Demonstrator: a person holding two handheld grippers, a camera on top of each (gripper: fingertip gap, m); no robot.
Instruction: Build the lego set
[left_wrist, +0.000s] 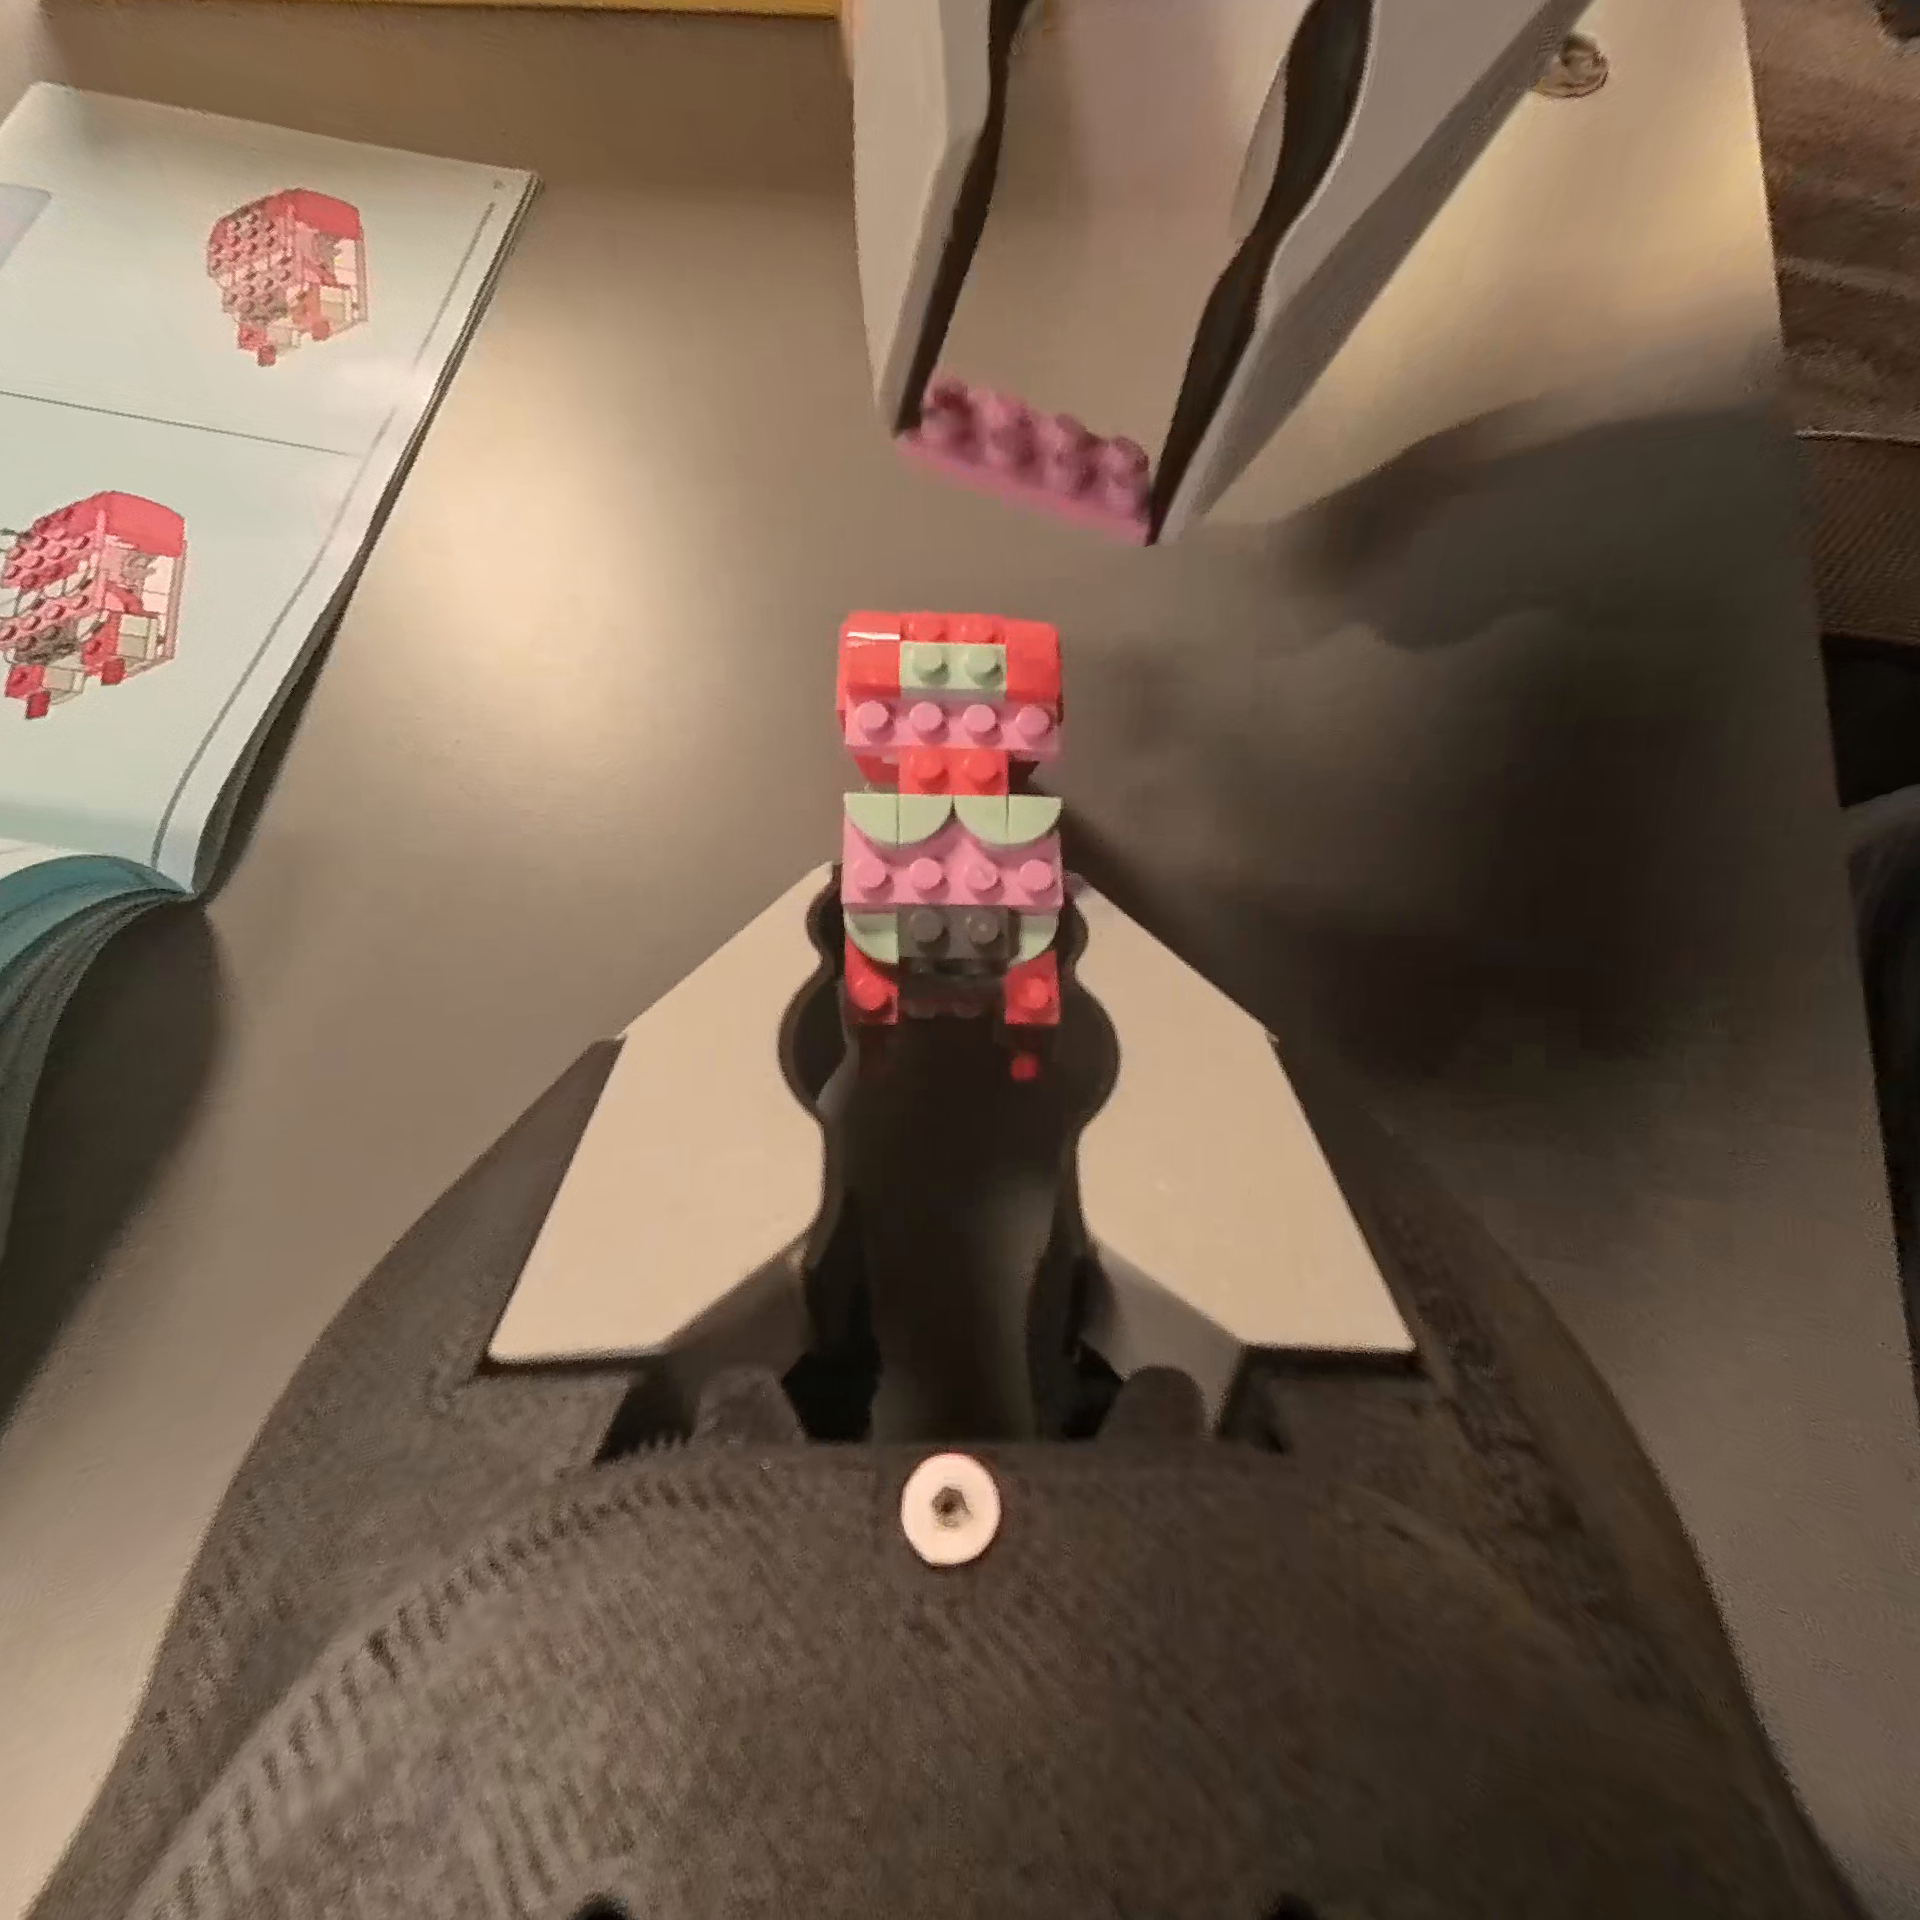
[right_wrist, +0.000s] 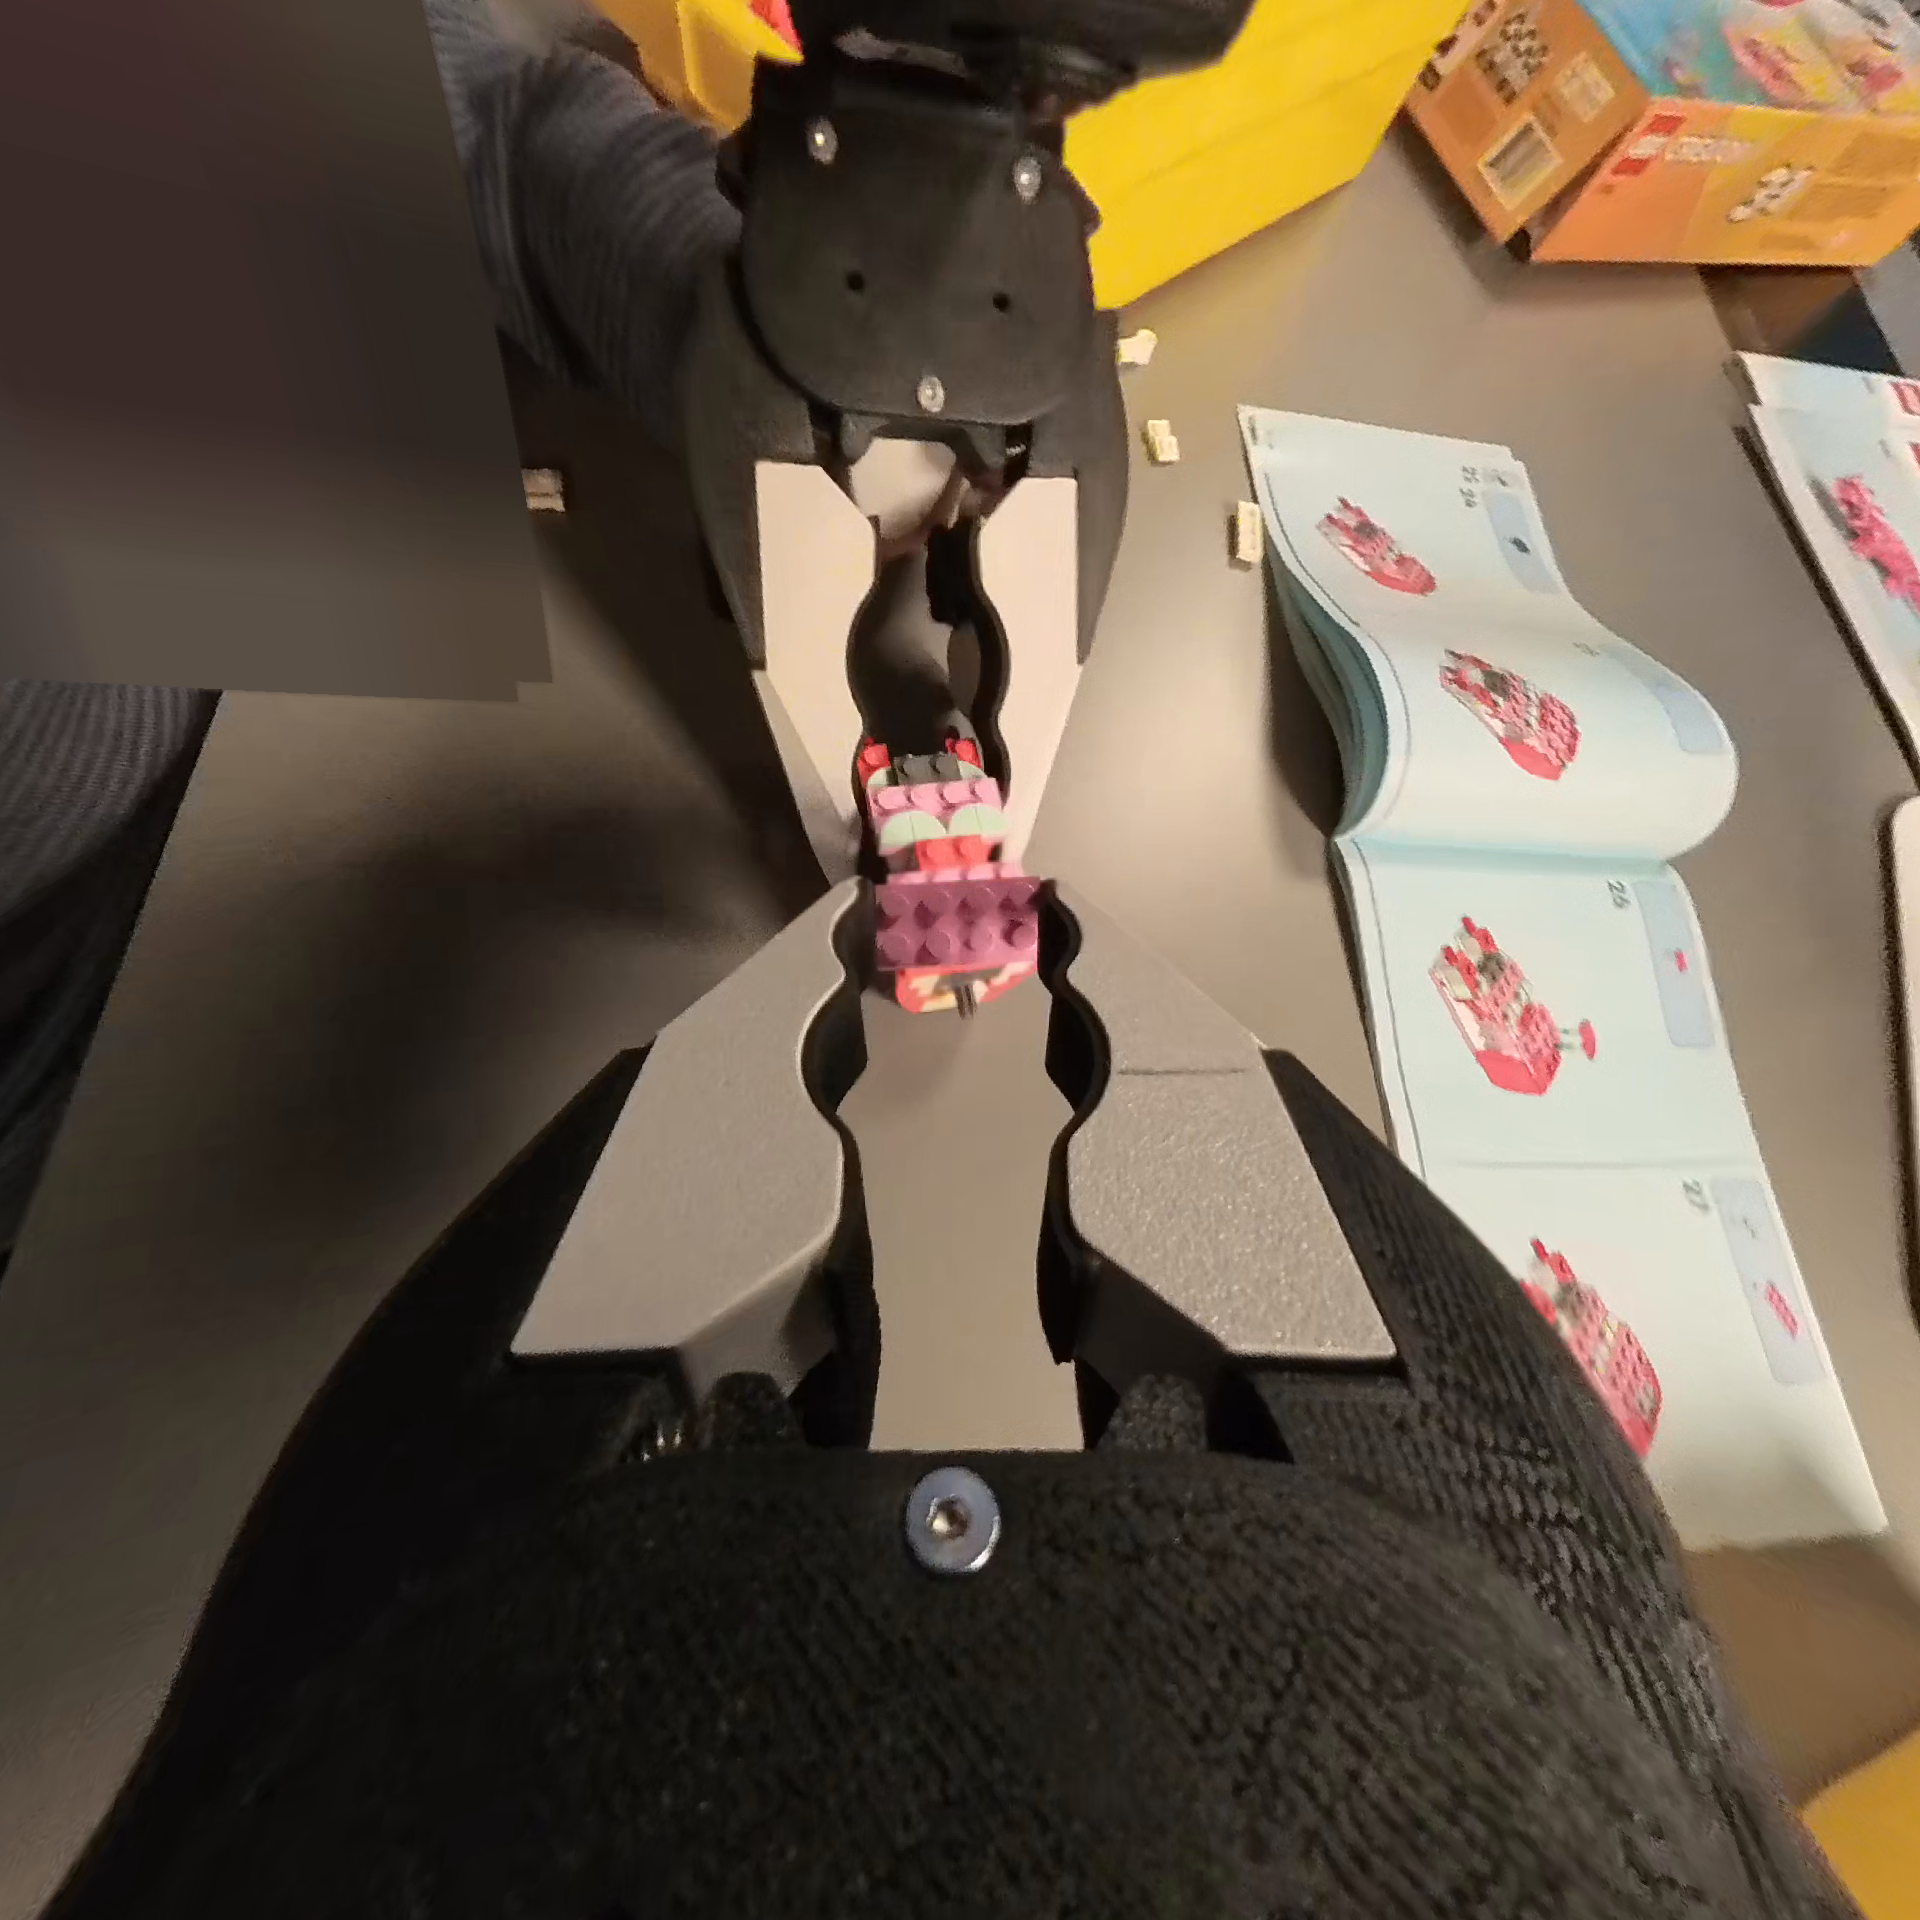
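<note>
Brick model (left_wrist: 951, 810) in left claw (left_wrist: 951, 935); plate (right_wrist: 956, 920) in right claw (right_wrist: 951, 925) above it.

Both tools (left_wrist: 954, 914) (right_wrist: 954, 935) clamped, tip to tip

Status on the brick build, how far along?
Done: a red, pink and green brick model is partly built, studs still exposed on top. In hand: the left tool grips the model's near end; the right tool holds a purple plate, not yet attached. Left: the open booklet shows further steps.

Grey-brown tabletop (left_wrist: 582, 644), dim warm light
</note>
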